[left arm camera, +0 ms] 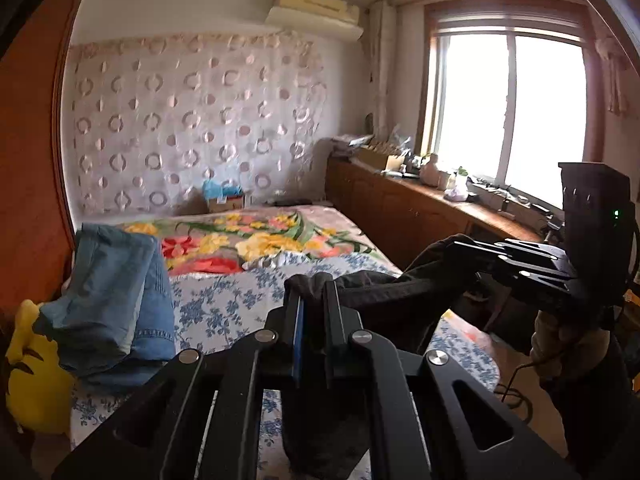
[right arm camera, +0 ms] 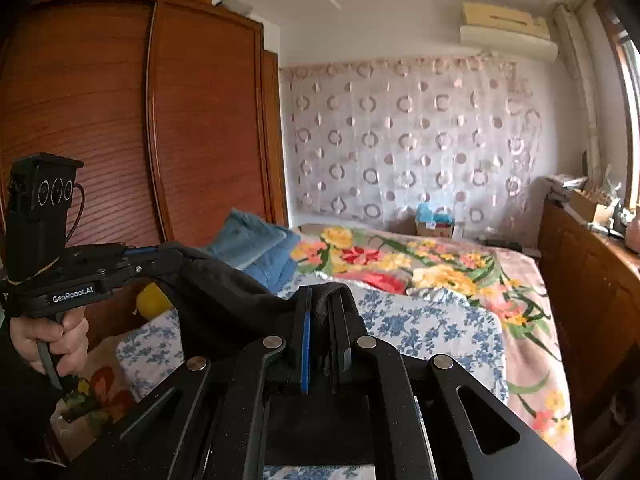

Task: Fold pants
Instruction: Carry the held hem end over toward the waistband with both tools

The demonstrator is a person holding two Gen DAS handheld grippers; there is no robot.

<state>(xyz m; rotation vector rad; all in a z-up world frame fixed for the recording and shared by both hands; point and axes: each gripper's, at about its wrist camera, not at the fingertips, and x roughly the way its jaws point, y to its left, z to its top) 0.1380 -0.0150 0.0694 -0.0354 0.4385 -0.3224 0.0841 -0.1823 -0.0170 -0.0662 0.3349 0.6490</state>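
In the left wrist view, folded blue jeans (left arm camera: 116,304) lie at nine o'clock, half covering a yellow cushion (left arm camera: 34,384) cut off by the frame. The left gripper (left arm camera: 314,296) at six o'clock is clamped on the dark pants (left arm camera: 384,292), which stretch toward three o'clock to the right gripper (left arm camera: 460,246), likewise pinched tight on the cloth. The pants' lower part hangs hidden behind the linkages. The bed (left arm camera: 224,300) beyond lies open up to the flowered blanket (left arm camera: 256,240).
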